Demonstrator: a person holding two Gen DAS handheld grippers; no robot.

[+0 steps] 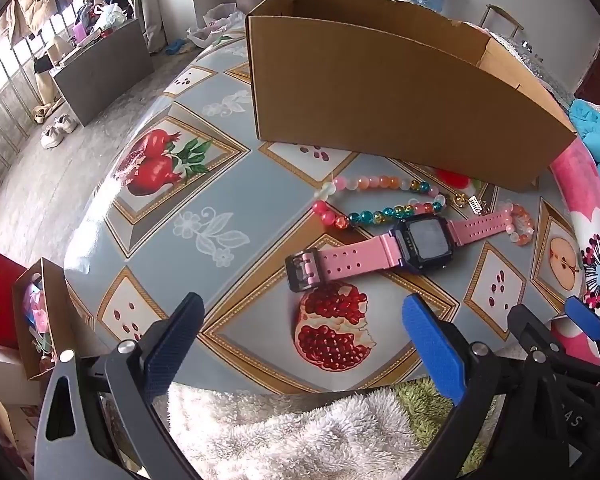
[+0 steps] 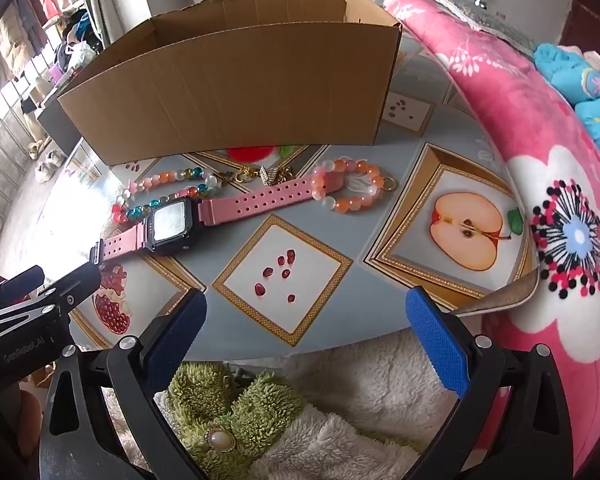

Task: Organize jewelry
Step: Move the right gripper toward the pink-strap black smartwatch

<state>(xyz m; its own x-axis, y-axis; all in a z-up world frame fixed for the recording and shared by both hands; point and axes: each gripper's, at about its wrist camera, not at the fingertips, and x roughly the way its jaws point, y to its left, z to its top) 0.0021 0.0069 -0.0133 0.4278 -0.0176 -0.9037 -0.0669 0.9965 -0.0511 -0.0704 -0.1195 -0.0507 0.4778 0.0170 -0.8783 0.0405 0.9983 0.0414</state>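
A pink-strapped watch (image 1: 400,250) (image 2: 188,220) with a dark square face lies flat on the fruit-patterned table (image 1: 172,200) (image 2: 428,128). Behind it curls a multicoloured bead string (image 1: 380,200) (image 2: 160,192), and at its far strap end lies an orange-and-white bead bracelet (image 1: 518,222) (image 2: 352,190). Small gold trinkets (image 1: 470,202) (image 2: 260,174) rest near the open cardboard box (image 1: 380,92) (image 2: 236,88). My left gripper (image 1: 304,344) hovers open over the table's near edge, short of the watch buckle. My right gripper (image 2: 306,344) hangs open beside it, empty.
A pink flowered blanket (image 1: 592,232) (image 2: 540,160) borders the table on the right. A fluffy white and green garment (image 1: 292,432) (image 2: 260,412) fills the foreground below the grippers. Left of the table are a floor with shoes (image 1: 58,130) and a paper bag (image 1: 40,320).
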